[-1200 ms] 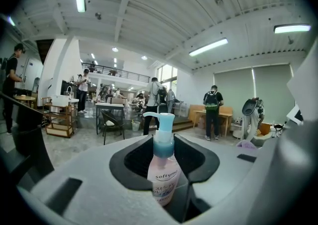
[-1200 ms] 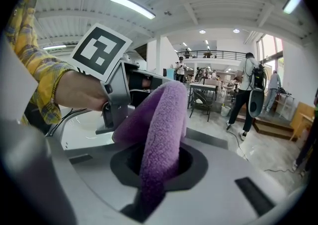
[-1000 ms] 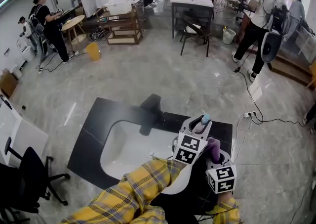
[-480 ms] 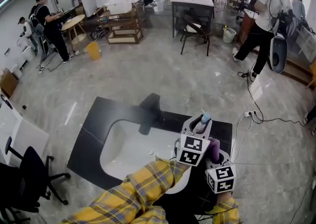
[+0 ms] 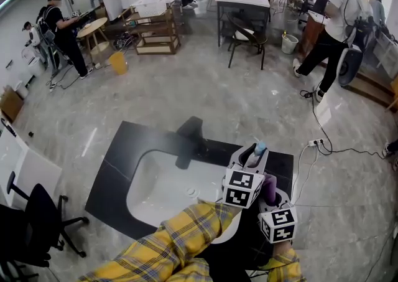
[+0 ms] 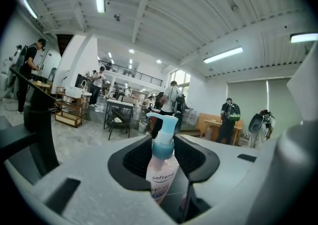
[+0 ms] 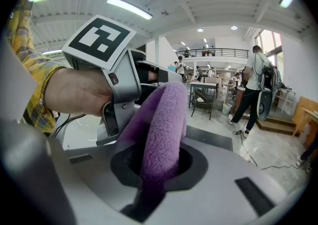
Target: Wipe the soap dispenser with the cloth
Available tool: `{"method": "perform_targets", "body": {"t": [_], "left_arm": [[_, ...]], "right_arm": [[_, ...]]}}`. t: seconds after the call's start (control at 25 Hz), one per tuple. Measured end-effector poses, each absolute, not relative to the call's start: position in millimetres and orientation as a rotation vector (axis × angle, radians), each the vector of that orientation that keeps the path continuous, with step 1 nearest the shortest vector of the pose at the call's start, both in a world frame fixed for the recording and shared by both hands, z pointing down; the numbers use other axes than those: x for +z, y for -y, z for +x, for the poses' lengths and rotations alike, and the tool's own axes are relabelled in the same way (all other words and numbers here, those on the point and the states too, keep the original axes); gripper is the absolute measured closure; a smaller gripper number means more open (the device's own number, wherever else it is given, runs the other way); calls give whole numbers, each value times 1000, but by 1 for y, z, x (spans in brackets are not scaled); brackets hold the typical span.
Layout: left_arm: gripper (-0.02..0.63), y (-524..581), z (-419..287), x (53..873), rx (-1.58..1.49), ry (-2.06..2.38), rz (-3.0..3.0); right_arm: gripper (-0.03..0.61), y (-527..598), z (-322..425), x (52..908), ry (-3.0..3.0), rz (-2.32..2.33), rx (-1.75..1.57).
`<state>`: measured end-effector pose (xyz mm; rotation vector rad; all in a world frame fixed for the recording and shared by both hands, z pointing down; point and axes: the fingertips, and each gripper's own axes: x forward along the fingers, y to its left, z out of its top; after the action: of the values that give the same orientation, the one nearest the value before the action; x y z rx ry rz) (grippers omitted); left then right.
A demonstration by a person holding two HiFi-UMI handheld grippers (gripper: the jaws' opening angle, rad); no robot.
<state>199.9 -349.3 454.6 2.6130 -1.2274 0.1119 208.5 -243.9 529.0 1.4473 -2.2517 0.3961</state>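
The left gripper (image 6: 165, 155) pinches the soap dispenser (image 6: 160, 177) upright. The right gripper (image 7: 158, 165) clamps the purple cloth (image 7: 161, 124), perhaps touching the bottle. Wiping needs rubbing strokes next.

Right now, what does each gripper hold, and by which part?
Left gripper: dispenser, by its upper body. Right gripper: cloth, by a folded bunch.

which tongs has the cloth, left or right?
The right tongs: the purple cloth is pinched between their jaws. The left tongs grip the soap dispenser instead.
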Motion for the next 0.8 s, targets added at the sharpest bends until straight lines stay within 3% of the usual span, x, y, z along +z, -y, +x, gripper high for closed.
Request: {"method": "perform_targets", "body": {"t": [0.24,0.8], "left_arm": [[388,340,198,460,175,1170,2692],[384,273,155,460,136,946,2910]], "right_arm": [[541,244,202,528,2254,1451,390],[541,237,197,513,2242,1521,381]]}}
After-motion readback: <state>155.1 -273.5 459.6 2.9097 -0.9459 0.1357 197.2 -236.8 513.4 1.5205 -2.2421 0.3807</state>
